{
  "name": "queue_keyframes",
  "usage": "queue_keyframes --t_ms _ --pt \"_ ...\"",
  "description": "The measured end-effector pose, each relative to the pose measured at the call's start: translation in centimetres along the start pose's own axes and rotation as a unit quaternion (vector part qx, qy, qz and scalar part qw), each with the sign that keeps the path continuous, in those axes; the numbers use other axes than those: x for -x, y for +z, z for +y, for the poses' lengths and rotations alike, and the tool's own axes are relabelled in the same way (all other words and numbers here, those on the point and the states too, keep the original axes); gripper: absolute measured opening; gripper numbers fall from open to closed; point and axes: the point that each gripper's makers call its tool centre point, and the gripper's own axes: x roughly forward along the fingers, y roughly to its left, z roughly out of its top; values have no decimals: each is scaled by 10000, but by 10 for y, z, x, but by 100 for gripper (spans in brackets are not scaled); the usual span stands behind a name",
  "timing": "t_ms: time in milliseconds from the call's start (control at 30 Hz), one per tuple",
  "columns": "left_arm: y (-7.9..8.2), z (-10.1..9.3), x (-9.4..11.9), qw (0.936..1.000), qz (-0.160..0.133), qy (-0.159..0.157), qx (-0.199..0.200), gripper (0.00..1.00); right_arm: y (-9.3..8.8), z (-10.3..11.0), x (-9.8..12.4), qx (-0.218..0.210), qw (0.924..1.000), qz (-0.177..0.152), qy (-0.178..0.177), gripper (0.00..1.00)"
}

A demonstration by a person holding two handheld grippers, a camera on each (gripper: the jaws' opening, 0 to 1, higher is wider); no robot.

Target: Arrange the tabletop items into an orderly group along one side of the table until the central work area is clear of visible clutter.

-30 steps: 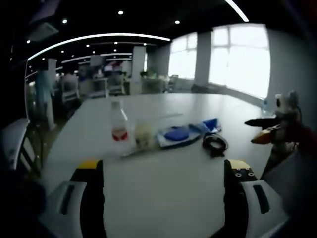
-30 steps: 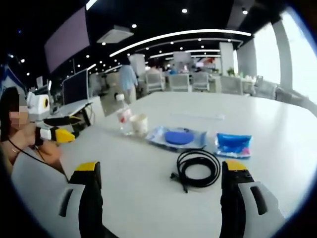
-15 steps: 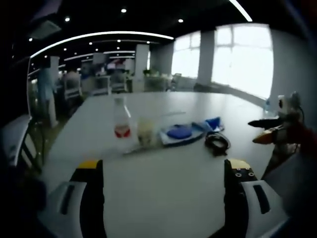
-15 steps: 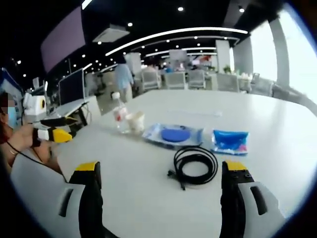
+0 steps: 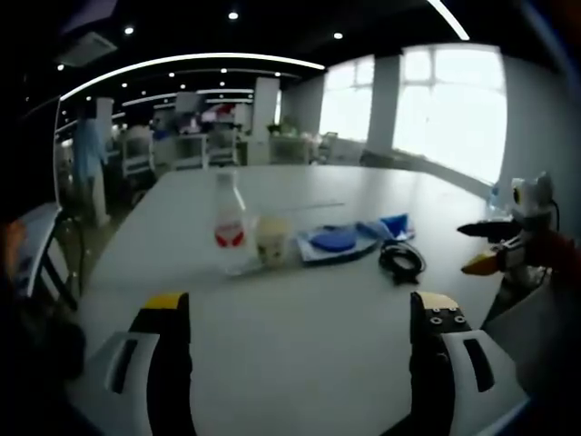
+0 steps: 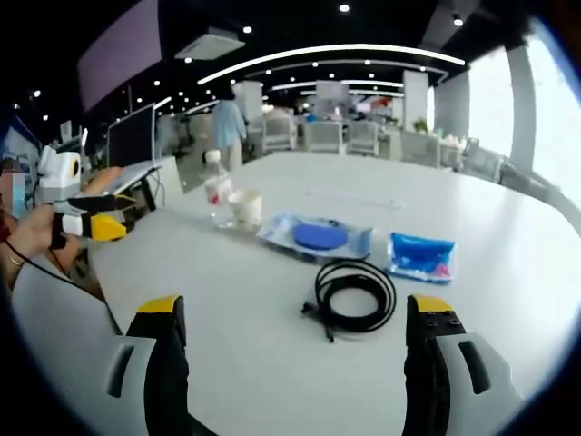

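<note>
Both tongs, left [image 5: 295, 341] and right [image 6: 295, 341], are held wide open and empty above bare white counter [image 6: 245, 363]. At twelve o'clock, mid-counter, a bottle [image 6: 216, 188], cup [image 6: 244, 208], blue-disc packet [image 6: 315, 237], blue pouch [image 6: 420, 256] and coiled cable [image 6: 352, 295] are clustered, well clear of every edge.

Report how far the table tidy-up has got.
Done: nothing visibly yet. The bottle, cup, clear pack with the blue disc, blue packet and coiled black cable lie spread across the middle of the white table. In hand: nothing; the left gripper and right gripper are both open, short of the items. Left: move all five to one side.
</note>
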Motion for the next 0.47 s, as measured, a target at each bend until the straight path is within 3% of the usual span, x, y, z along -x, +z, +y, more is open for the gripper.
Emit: queue_keyframes --t_ms 467 --pt "-5 -2 0 9999 135 -32 4 97 -6 -4 0 16 9998 150 -89 99"
